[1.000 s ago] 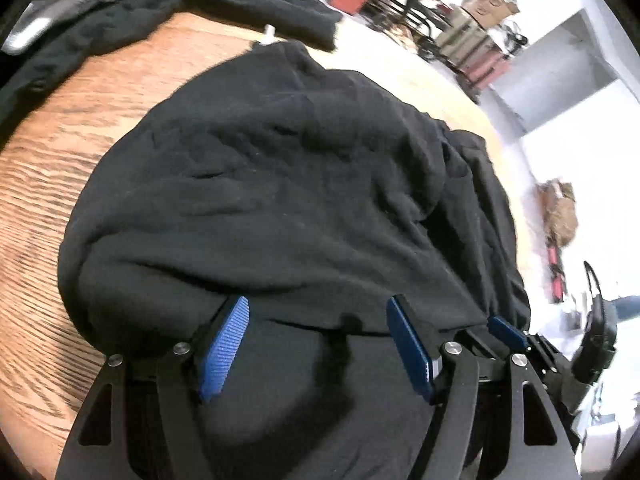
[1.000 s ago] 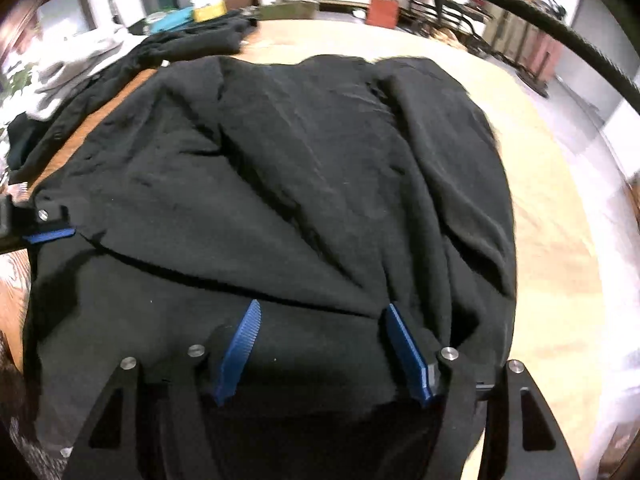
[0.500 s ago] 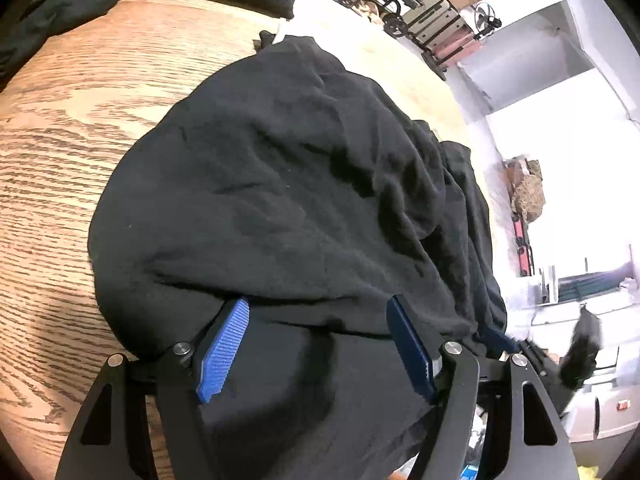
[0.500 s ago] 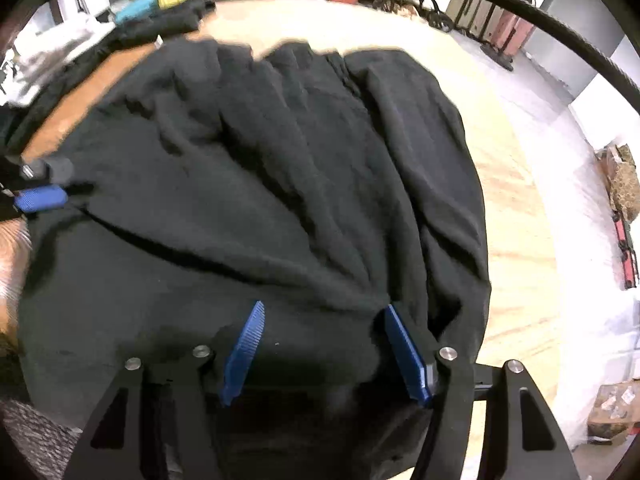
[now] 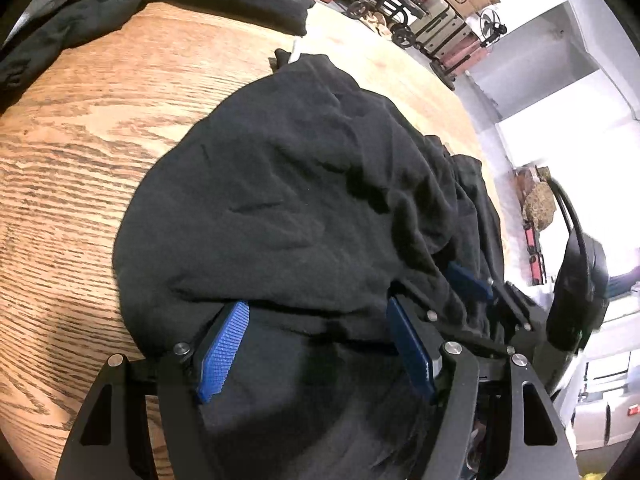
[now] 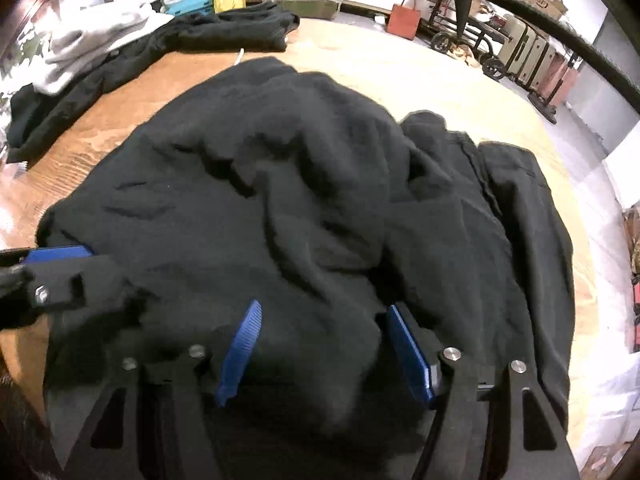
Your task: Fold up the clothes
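A black garment (image 5: 304, 208), rumpled and bunched into soft folds, lies across a wooden surface (image 5: 80, 168). Its near edge spills toward both cameras. The left gripper (image 5: 316, 344) hangs over that edge with its blue fingers (image 5: 224, 348) spread wide, dark fabric lying between them; whether they pinch it cannot be told. The right gripper (image 6: 324, 348) sits just beside it, its fingers (image 6: 240, 344) opening, cloth between them too. Farther back lie more dark clothes (image 6: 224, 32) and a pale grey garment (image 6: 92, 36).
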Tool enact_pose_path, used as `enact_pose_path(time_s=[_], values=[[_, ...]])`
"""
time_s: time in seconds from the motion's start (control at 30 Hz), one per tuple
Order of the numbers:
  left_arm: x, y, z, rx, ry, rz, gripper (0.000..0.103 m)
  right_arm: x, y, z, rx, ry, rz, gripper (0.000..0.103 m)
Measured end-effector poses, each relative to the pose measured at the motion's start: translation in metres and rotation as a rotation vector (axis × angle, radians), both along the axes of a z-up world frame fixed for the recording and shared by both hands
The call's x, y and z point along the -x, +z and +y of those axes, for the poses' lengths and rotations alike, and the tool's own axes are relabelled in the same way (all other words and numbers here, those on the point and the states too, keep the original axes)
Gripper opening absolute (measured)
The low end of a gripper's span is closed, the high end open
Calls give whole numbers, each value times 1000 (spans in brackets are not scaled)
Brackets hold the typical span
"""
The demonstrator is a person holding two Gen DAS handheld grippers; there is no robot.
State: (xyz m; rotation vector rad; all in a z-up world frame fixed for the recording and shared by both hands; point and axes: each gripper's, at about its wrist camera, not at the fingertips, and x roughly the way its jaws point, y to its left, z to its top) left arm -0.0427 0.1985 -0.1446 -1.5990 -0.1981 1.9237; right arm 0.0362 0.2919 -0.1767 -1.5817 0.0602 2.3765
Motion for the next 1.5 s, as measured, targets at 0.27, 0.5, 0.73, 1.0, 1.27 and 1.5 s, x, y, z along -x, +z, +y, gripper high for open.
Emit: enact_pose_path(time_s=[0.27,0.5,0.73,1.0,1.27,1.5], values=[[8,-3,-6,-10,33,-25,72,9,9,10,42,-51,34,71],[19,15,-45,-127,171,-7,72,-23,27,45,11,-130,52,72],[44,39,-72,-304,230,-58,72,-42,32,110,50,-267,103,72],[97,41,4,-94,135,45,72,-11,43,159,66,-268,176,73],[131,15,50,113,93,94,72,56,20,171,140,-123,168,71],[139,2,72,129,38,92,71,90,-8,182,105,-179,128,73]])
